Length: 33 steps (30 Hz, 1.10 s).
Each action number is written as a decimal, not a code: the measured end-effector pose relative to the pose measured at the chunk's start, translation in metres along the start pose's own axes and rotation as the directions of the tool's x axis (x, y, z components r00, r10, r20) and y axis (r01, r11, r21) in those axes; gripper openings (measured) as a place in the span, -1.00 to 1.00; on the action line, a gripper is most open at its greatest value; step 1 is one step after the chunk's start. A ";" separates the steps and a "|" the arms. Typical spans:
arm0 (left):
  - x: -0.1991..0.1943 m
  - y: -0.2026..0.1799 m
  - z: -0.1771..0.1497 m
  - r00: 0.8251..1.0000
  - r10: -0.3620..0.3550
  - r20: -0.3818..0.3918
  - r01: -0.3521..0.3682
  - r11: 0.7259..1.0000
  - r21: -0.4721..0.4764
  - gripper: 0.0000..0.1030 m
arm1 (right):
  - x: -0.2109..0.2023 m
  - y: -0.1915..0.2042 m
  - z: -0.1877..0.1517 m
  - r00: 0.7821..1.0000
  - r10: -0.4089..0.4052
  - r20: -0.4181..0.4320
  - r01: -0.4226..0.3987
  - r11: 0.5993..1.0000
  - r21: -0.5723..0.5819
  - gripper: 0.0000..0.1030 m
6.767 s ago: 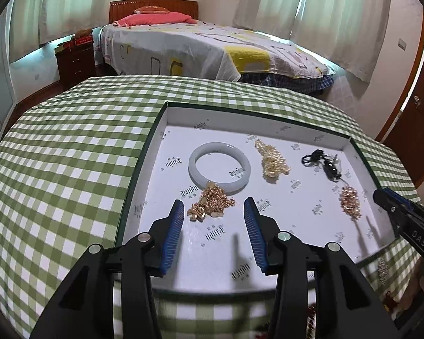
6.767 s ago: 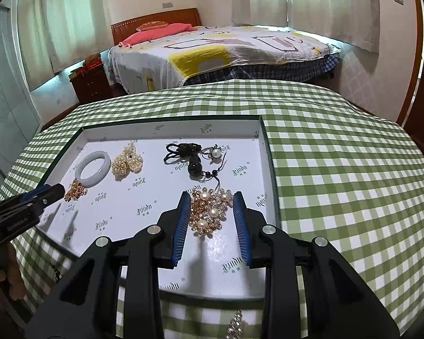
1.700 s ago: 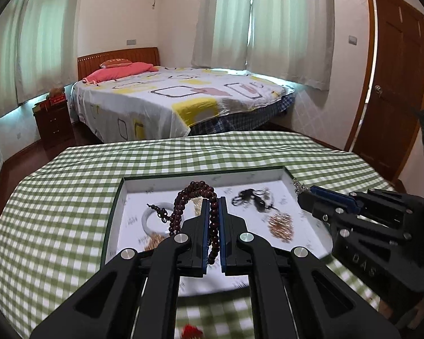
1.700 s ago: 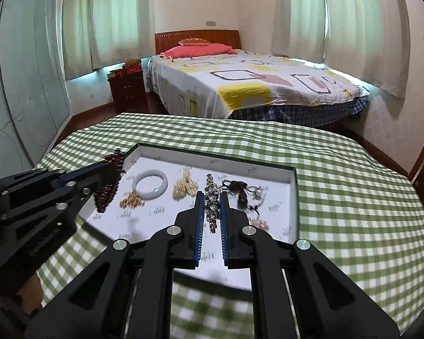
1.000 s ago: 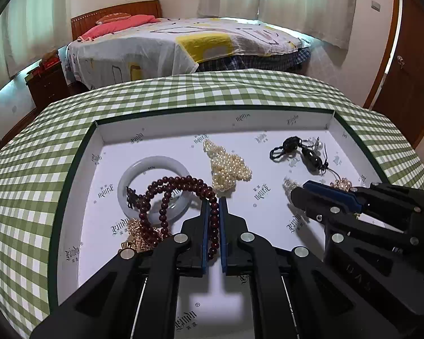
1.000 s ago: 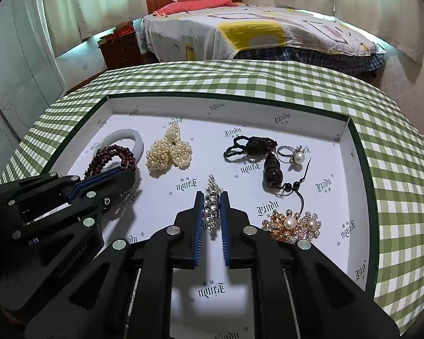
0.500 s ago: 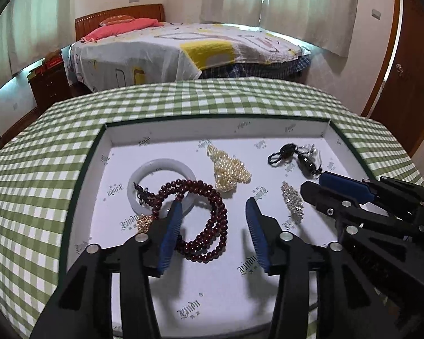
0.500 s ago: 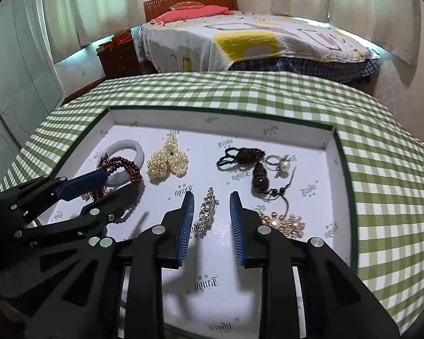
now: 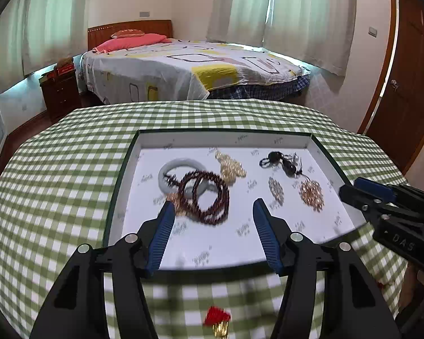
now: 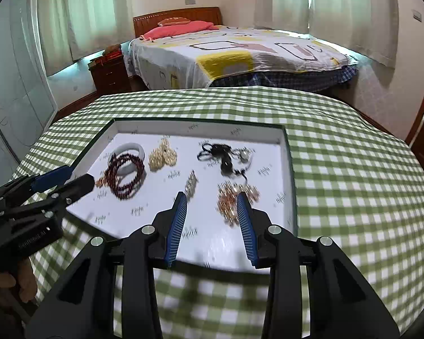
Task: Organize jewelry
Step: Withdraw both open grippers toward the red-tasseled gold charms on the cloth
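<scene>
Just released: red beads [image 9: 205,195] and silver brooch [image 9: 276,190], both now lying loose in tray [image 9: 144,152] on the checked worktop [image 9: 56,169]. Left gripper [image 9: 212,233] with jaws apart and nothing between them, having just been opening, pulled up and back from the beads it clamped a second ago. Right gripper [image 10: 212,223] likewise parted and empty, jaws just opening, drawn away from the brooch. Beads draped partly over the pale bangle [image 9: 181,166], touching the small gold chain [image 9: 175,199] beside it. Brooch alone mid-tray, between pearls [image 9: 230,166] and gold cluster [image 9: 311,193], with black cord piece [image 9: 282,163] farther back. Seven pieces in the tray by this count. One red-and-gold item [image 9: 216,322] still on the cloth near the front edge, outside the tray; probably next for collection, so task likely unfinished.
</scene>
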<state>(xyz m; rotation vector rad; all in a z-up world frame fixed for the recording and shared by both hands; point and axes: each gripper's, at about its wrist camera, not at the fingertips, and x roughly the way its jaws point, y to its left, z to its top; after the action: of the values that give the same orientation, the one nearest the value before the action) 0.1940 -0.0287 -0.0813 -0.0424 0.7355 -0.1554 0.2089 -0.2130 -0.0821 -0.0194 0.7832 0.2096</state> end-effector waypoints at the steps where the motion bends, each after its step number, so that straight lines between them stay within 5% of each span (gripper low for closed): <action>1: -0.003 0.000 -0.003 1.000 0.002 0.001 -0.002 1.000 0.000 0.13 | -0.005 -0.001 -0.004 1.000 -0.003 0.002 0.003 1.000 0.006 -0.29; 33: -0.057 0.010 -0.076 0.999 0.052 -0.012 -0.052 0.998 -0.038 0.15 | -0.058 -0.019 -0.093 0.997 -0.078 -0.021 0.079 0.994 0.069 -0.27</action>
<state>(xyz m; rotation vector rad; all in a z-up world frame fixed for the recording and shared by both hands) 0.1026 -0.0084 -0.1005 -0.0588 0.7494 -0.0921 0.1076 -0.2505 -0.1084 0.0140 0.8064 0.1073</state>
